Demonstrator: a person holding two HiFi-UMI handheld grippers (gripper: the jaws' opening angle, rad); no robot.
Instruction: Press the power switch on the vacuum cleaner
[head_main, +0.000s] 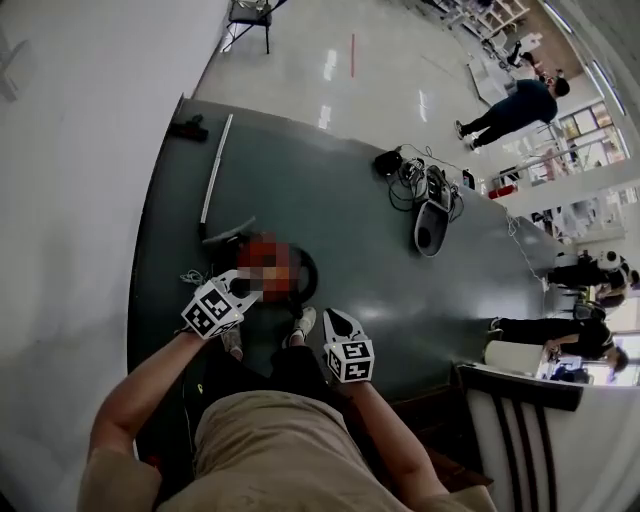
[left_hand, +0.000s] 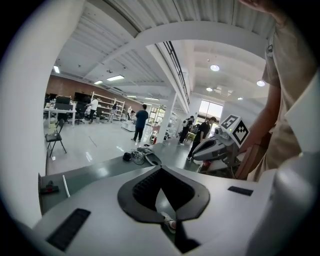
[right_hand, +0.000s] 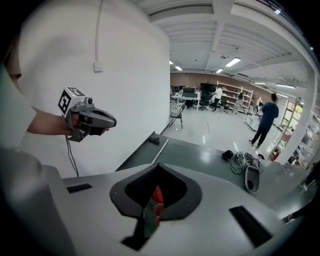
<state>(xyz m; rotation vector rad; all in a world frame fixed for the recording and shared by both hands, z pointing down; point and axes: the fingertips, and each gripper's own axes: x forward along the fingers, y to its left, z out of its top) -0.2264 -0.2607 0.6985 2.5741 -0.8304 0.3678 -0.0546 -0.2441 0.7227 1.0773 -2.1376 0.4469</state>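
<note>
dark green mat (head_main: 330, 210) on a pale glossy floor, one long edge against a white wall (head_main: 70, 200).

vacuum cleaner (head_main: 265, 247): red body with black parts, on the mat close to its wall-side edge, toward the near end. a mosaic patch covers most of it; power switch not made out.

left gripper (head_main: 243, 284): at the vacuum's near-left side, tips just beside the body; contact cannot be judged. jaws clenched together, nothing between them. one of the person's shoes (left_hand: 171, 226) shows through the slit below.

right gripper (head_main: 334, 318): right of the vacuum and apart from it, pointing down at the mat. jaws clenched, empty; a sliver of red in the slit beneath.

the shoes stand on the mat between the two grippers.

white tube (head_main: 215, 170) lies along the wall-side edge, further off. small black item (head_main: 188, 128) at the far corner by the wall. grey floor head (head_main: 432, 226) and a tangle of cables (head_main: 405, 172) near the mat's opposite edge. person in dark top (head_main: 515, 105) stands on the floor beyond the mat.
</note>
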